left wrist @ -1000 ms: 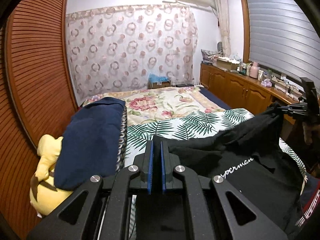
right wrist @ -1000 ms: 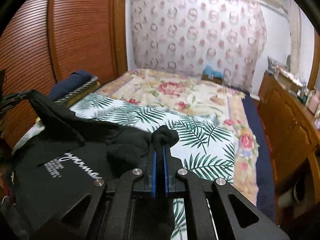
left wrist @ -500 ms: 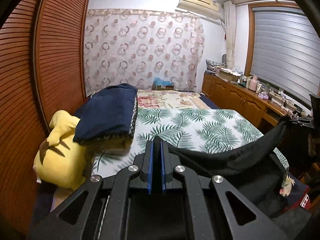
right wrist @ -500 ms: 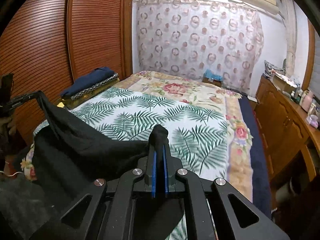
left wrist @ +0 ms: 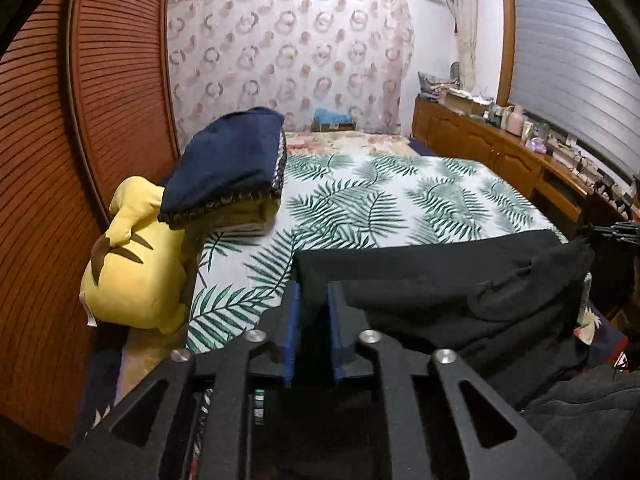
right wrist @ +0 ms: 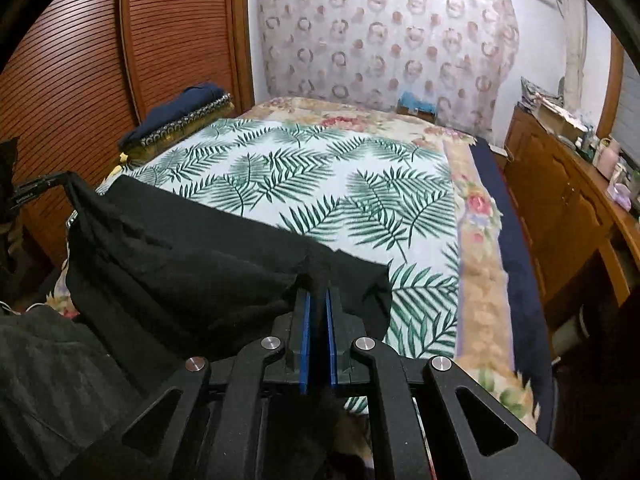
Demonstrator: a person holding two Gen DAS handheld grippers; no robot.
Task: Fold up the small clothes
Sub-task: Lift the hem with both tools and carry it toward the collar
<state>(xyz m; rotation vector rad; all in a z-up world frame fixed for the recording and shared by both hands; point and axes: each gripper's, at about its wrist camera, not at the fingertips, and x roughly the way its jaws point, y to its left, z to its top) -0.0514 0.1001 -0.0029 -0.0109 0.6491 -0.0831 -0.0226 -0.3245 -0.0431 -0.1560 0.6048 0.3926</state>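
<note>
Left hand-held gripper (left wrist: 313, 312) is opening around the black garment (left wrist: 440, 276), right hand-held gripper (right wrist: 317, 300) is pinching its other corner over the bed (right wrist: 320, 176); laying flat seems in hand, smoothing next.

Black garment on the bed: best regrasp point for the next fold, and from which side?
Probably the far straight edge of the black garment, at its two corners. Come in low from the near bed edge over the leaf-print sheet: that edge lies flat and taut, while the near part hangs bunched.

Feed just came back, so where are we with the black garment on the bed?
Done: a folded stack sits by the yellow plush. In hand: the black garment is laid at the bed's near edge; the right gripper pinches it, while the left gripper is opening off its corner. Left: every fold.
</note>
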